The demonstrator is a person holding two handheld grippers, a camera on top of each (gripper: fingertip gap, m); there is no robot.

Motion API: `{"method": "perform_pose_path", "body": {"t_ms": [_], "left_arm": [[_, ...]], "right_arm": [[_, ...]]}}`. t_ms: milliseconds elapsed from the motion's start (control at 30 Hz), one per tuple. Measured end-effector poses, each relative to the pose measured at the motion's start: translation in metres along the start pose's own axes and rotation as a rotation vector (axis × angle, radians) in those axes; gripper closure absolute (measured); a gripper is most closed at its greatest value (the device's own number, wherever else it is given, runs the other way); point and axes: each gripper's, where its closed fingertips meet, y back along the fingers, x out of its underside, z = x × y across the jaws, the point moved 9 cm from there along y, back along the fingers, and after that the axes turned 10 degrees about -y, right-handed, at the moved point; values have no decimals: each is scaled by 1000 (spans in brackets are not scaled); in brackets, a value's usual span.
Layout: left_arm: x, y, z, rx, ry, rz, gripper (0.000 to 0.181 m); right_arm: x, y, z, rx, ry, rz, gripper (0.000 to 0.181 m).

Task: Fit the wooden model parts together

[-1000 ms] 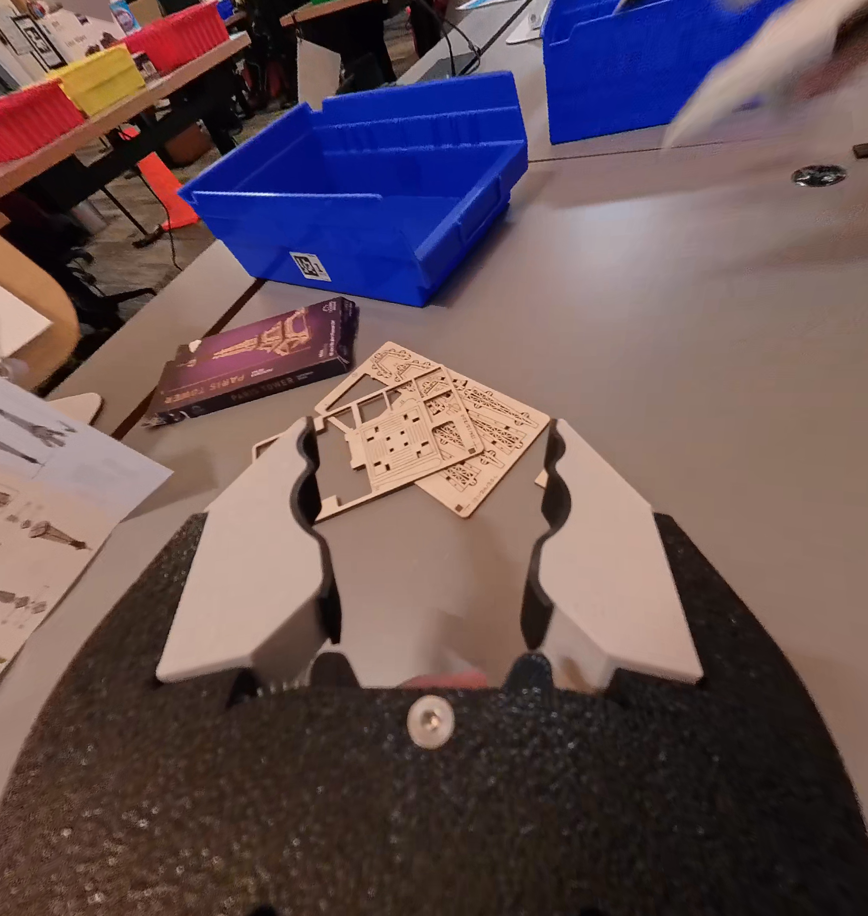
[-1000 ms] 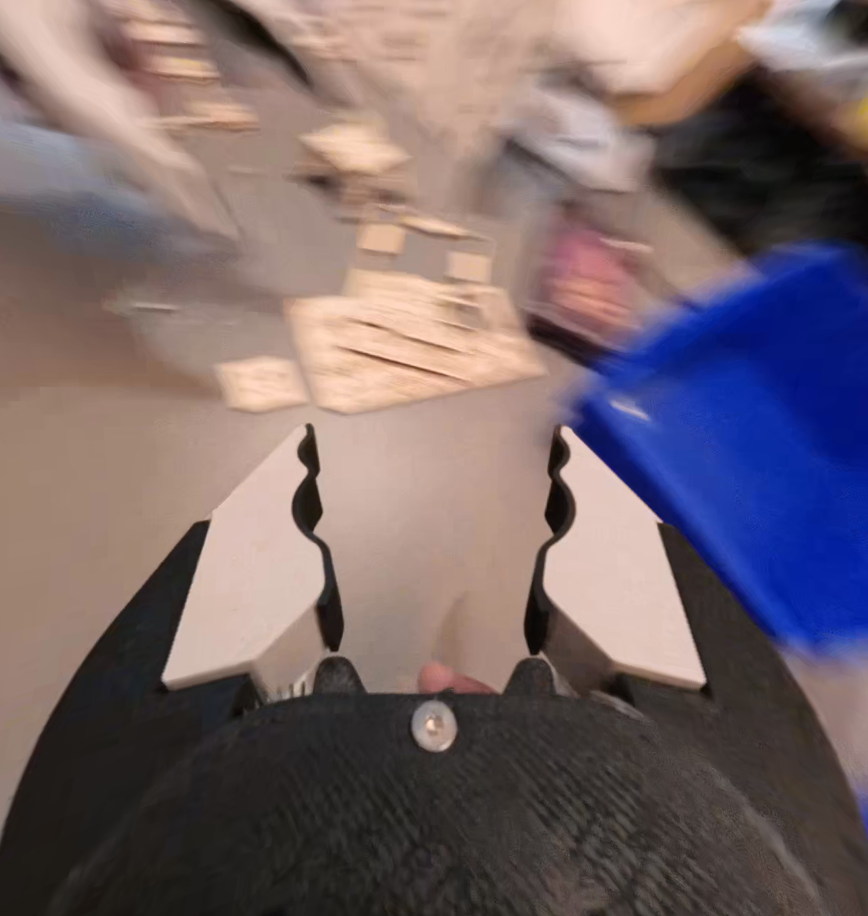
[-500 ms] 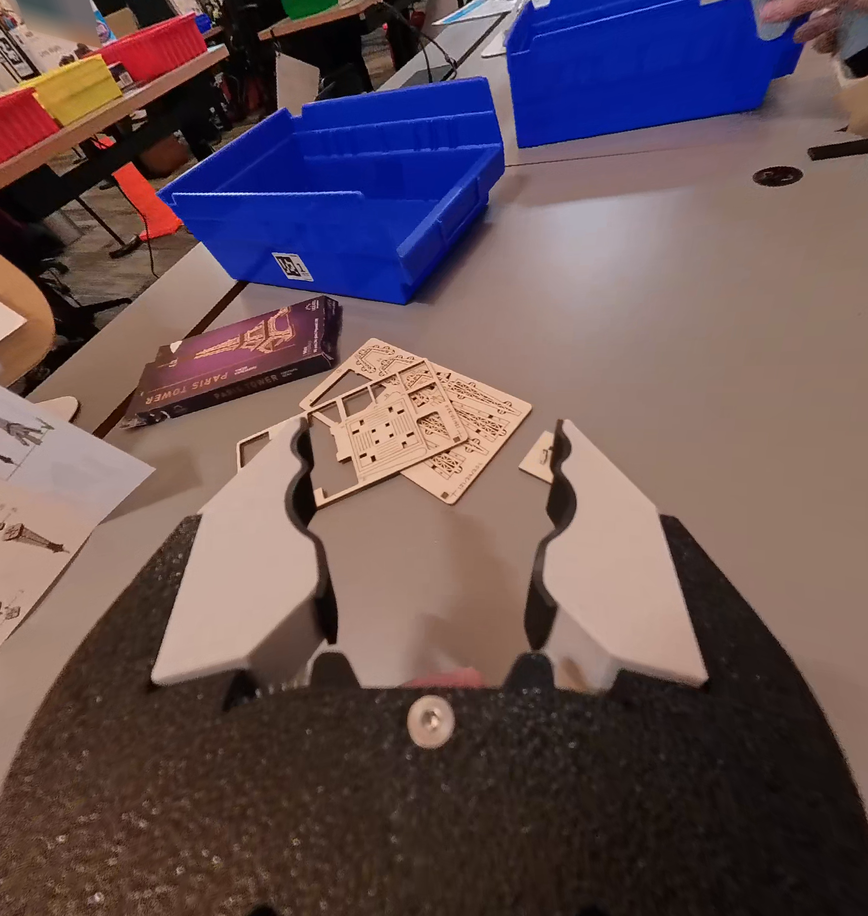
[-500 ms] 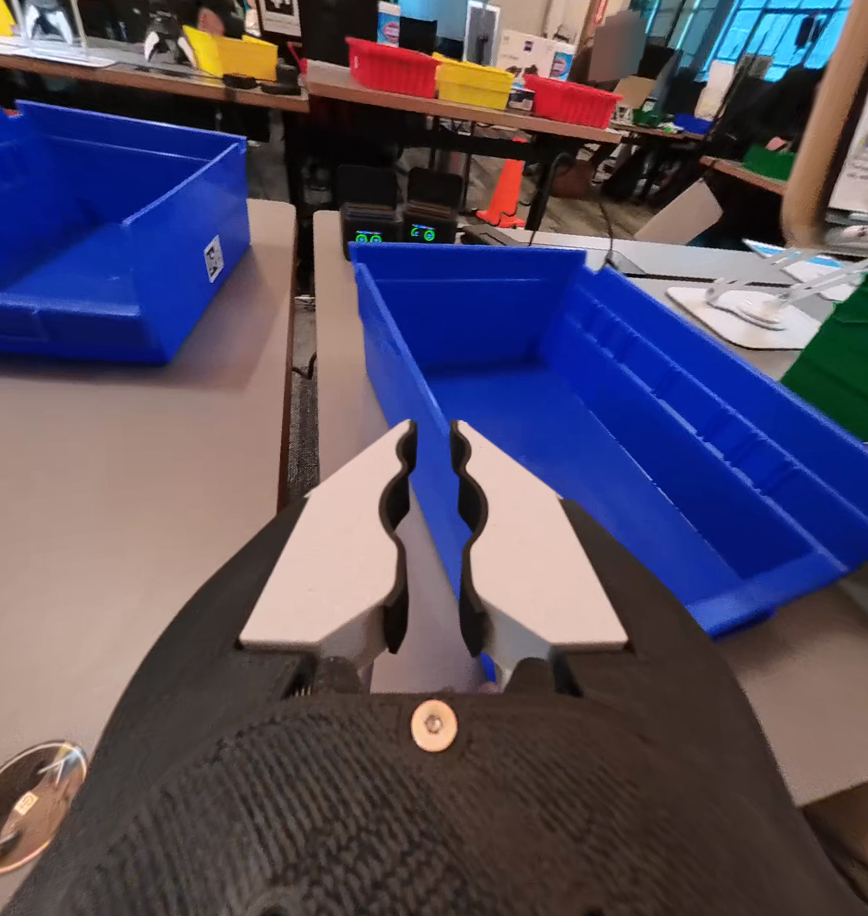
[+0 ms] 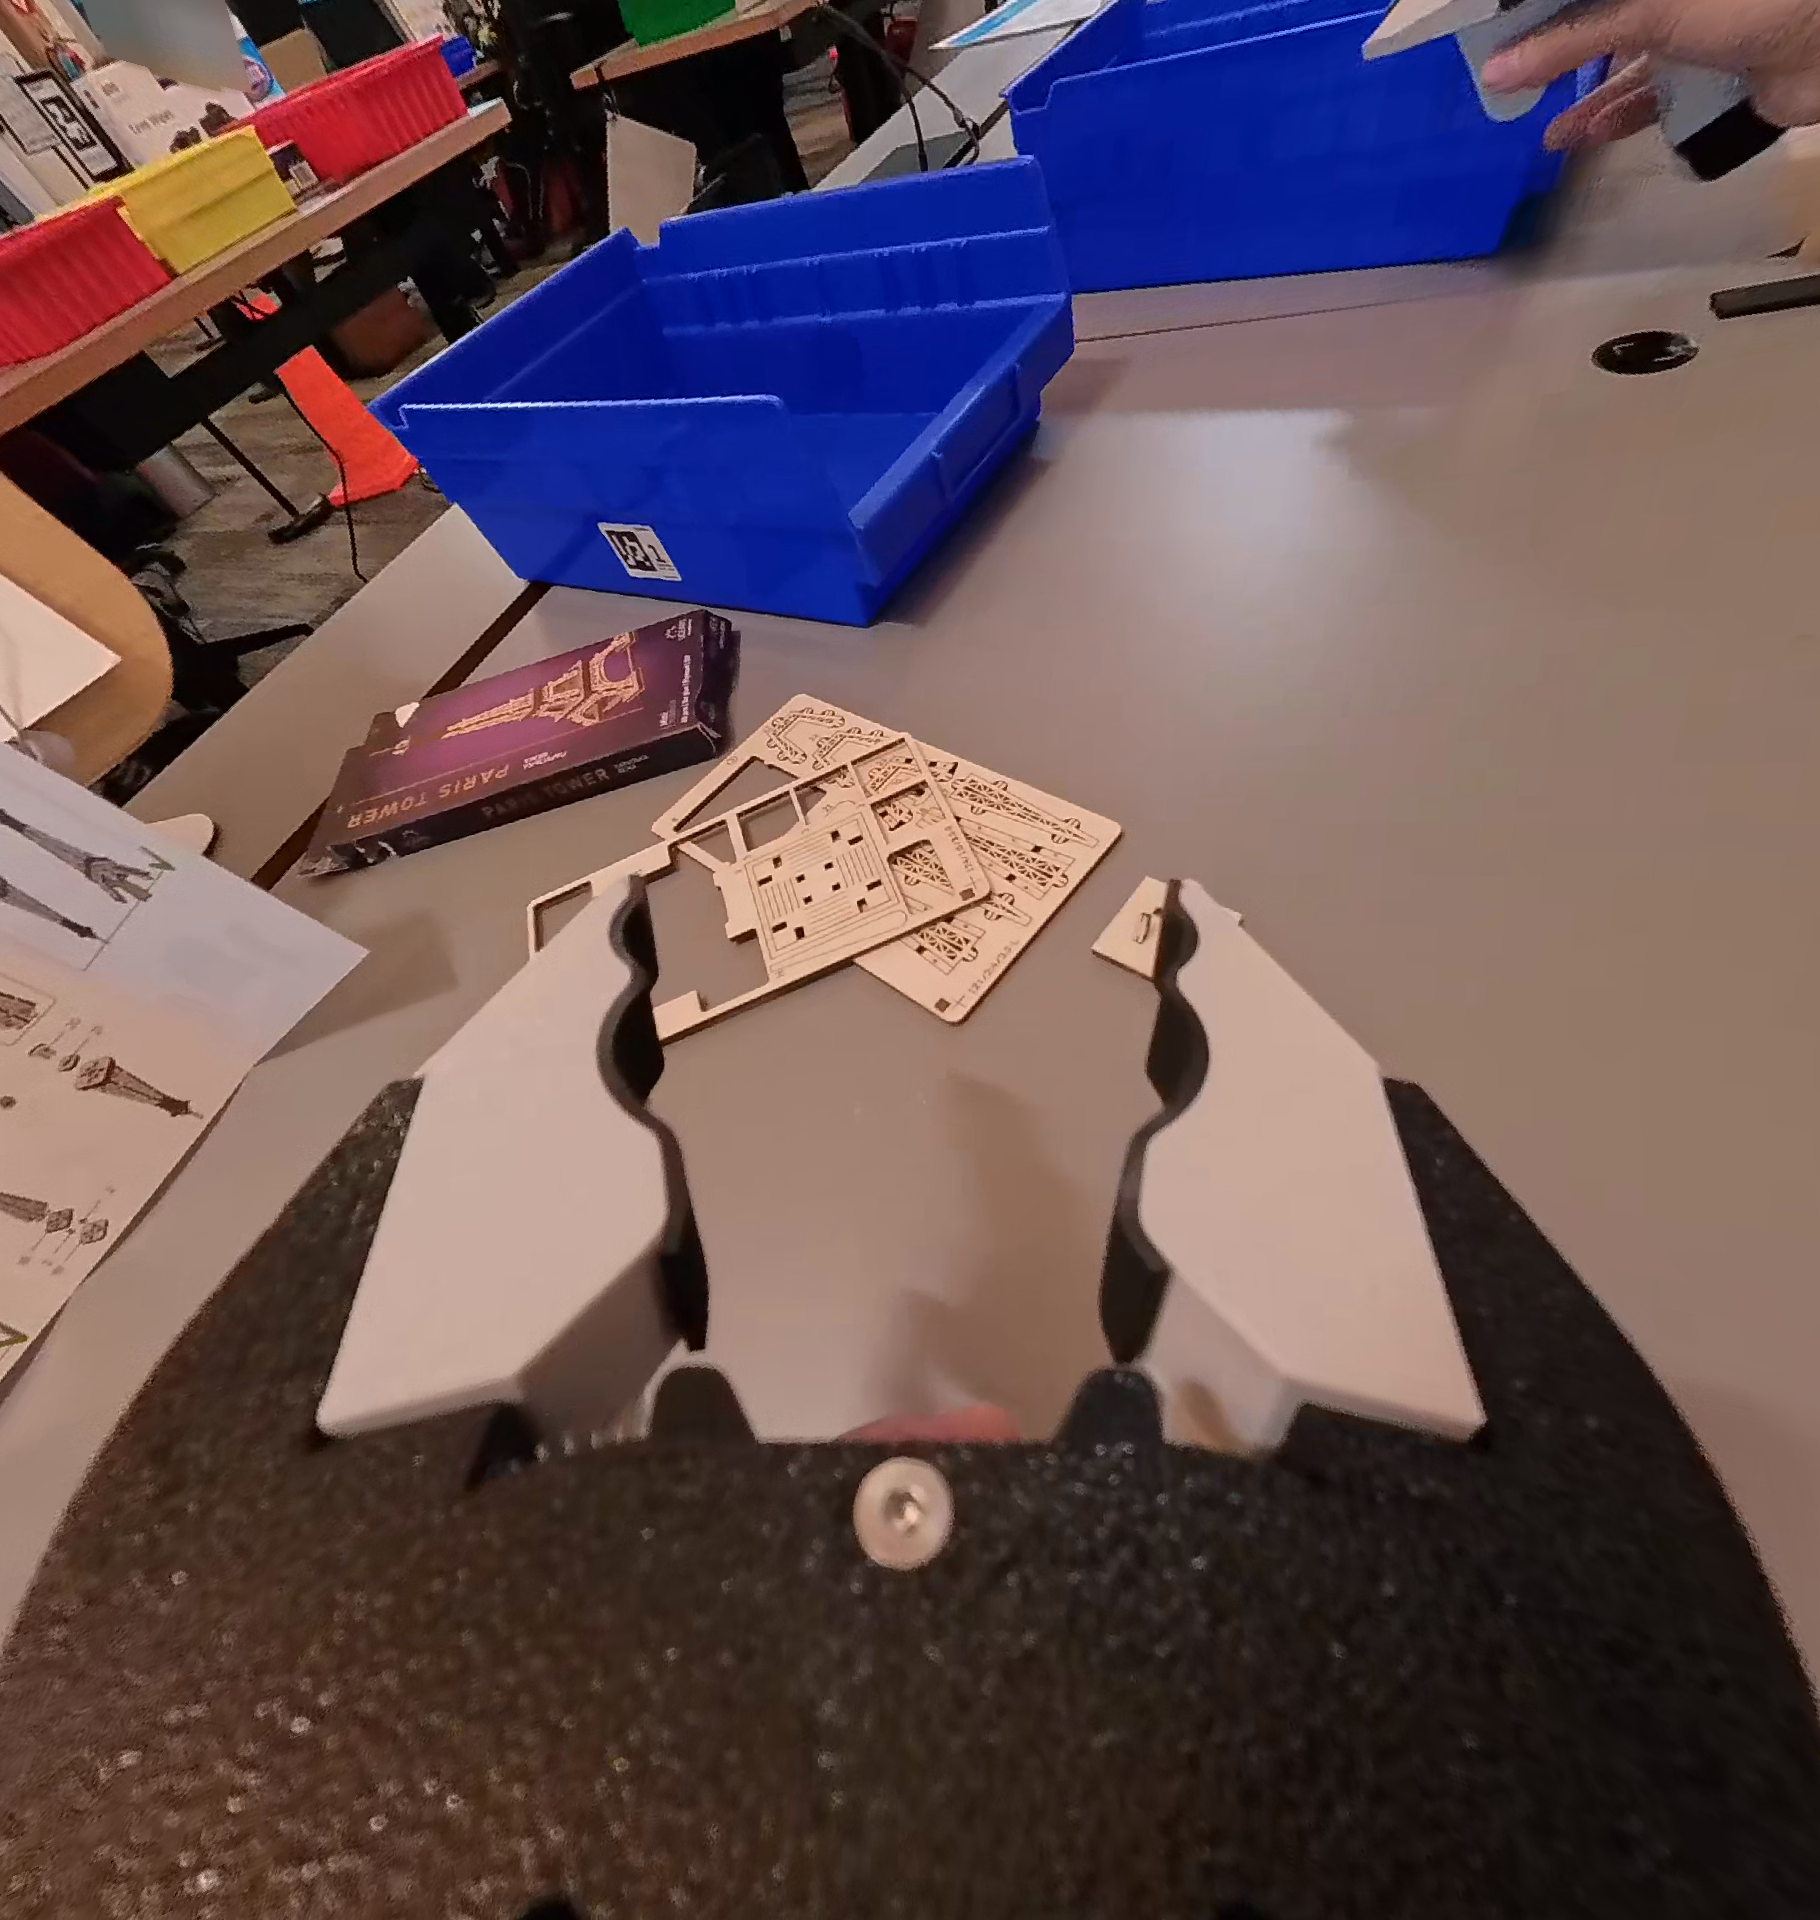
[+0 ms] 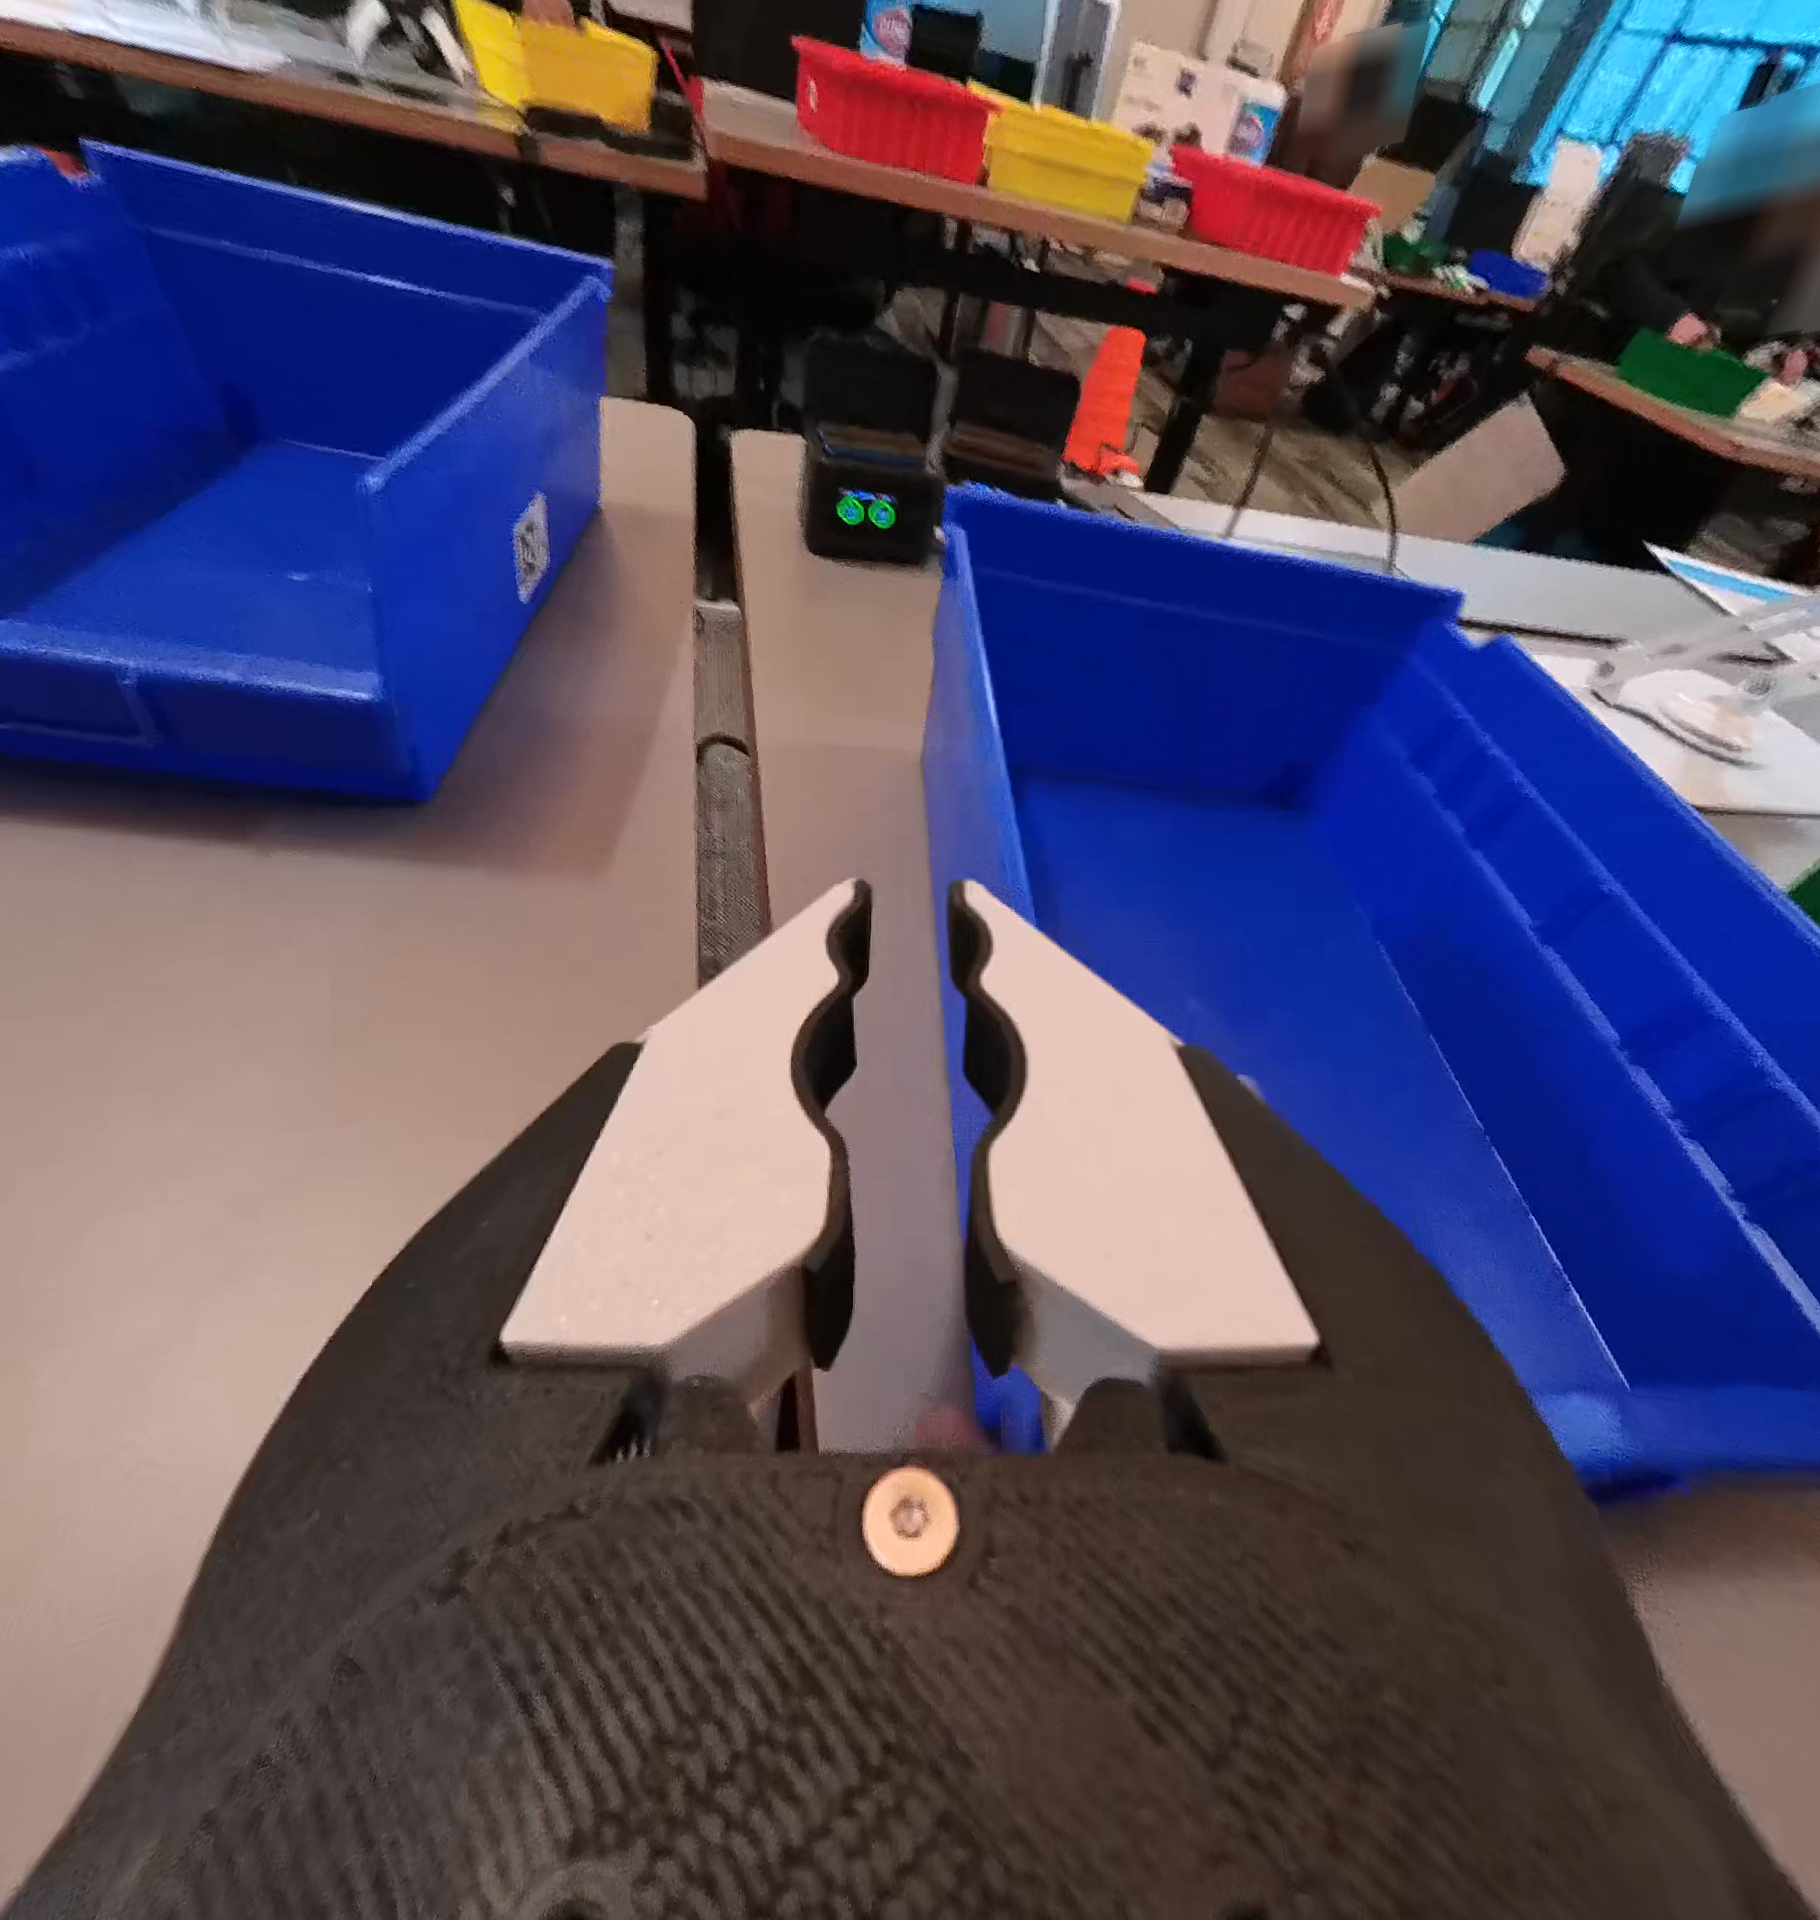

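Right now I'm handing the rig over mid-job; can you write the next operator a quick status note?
Left gripper: open, empty, above the table, pointed at the wooden sheets.
Right gripper: nearly closed with a narrow gap, holding nothing, aimed away from the parts, between two blue bins.
Parts: two laser-cut sheets overlap flat on the table; one small loose piece lies by the left gripper's right finger. The kit box and instruction sheet lie to their left.
Done: some sheet cutouts are already empty; no joined parts are visible.
Left: bring the right gripper back, free the pieces, fit them together.
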Motion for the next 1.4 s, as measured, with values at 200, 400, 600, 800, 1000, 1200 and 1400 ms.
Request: {"method": "perform_pose_path", "body": {"t_ms": [200, 400, 600, 800, 1000, 1200, 1400], "left_arm": [[5, 1, 1, 6, 17, 3, 87], [7, 5, 3, -4, 20, 0, 87], [7, 6, 3, -13, 26, -10, 87], [7, 8, 1, -14, 5, 3, 87], [4, 8, 2, -17, 12, -5, 87], [8, 10, -3, -35, -21, 13, 95], [7, -7, -2, 83, -95, 102, 126]], "right_arm": [[1, -7, 20, -52, 32, -46, 153], [-3, -23, 26, -131, -23, -42, 169], [-1, -44, 32, -167, -83, 157, 181], [-3, -43, 32, -163, -124, 46, 181], [-1, -48, 36, -205, -79, 68, 177], [-20, 0, 64, -112, -178, -14, 142], [9, 67, 229, -790, 269, 15, 114]]}}
